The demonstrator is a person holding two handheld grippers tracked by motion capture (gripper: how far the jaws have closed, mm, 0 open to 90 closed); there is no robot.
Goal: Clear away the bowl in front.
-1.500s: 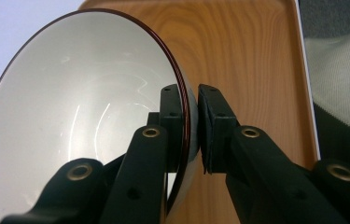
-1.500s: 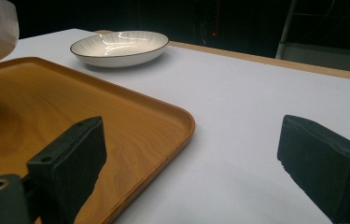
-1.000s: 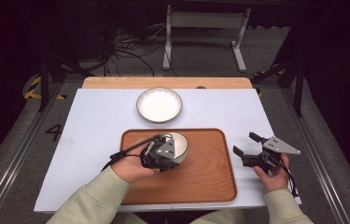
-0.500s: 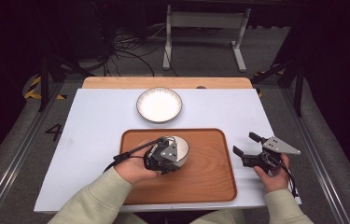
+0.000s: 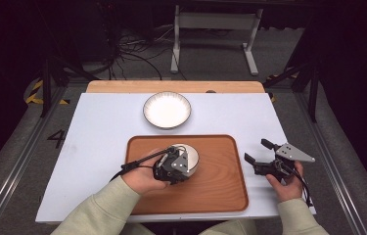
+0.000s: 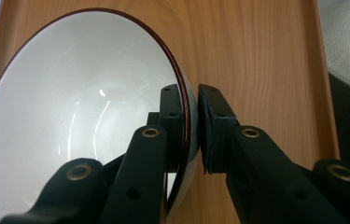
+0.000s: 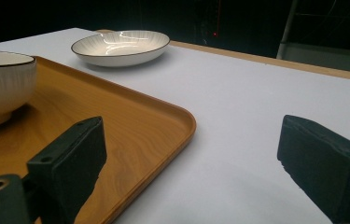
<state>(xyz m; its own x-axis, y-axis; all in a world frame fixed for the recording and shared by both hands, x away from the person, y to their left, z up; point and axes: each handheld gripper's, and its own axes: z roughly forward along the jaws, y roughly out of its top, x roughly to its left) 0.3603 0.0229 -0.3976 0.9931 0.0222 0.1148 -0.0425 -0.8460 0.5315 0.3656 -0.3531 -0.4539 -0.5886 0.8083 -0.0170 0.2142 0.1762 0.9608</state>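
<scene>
A: Bowl (image 5: 189, 157) first. Where is it?

B: On the tray (image 5: 220, 196), a bit toward 10 o'clock of the tray's centre. Upright, white inside, dark rim.

A: Who has it?

B: Left gripper (image 5: 173, 166). Jaws pinched on the bowl's wall at the near-left rim, one jaw inside, one outside. The left gripper view shows the rim (image 6: 182, 116) squeezed between the pads, a narrow gap with the wall filling it.

A: Right gripper?

B: Right gripper (image 5: 262, 155) rests at 3 o'clock of the tray, on the tabletop (image 5: 98, 122) just off the tray's edge. Jaws wide, nothing between them.

A: Anything else out there?

B: Plate (image 5: 167, 109) at 12 o'clock of the tray, on the tabletop, well apart from the bowl.

A: Step in hand?

B: Looks like a rim grasp ready for a lift, my guess. It's a one-sided pinch, so the bowl will want to tip away from the jaws.

A: Tips for doing it well?

B: Keep the squeeze firm, since glazed walls are slippery. Lift straight up and slowly, with the rim level. Clear the tray's lip before going sideways. If it heads to the plate, set it down centred, then open.
</scene>
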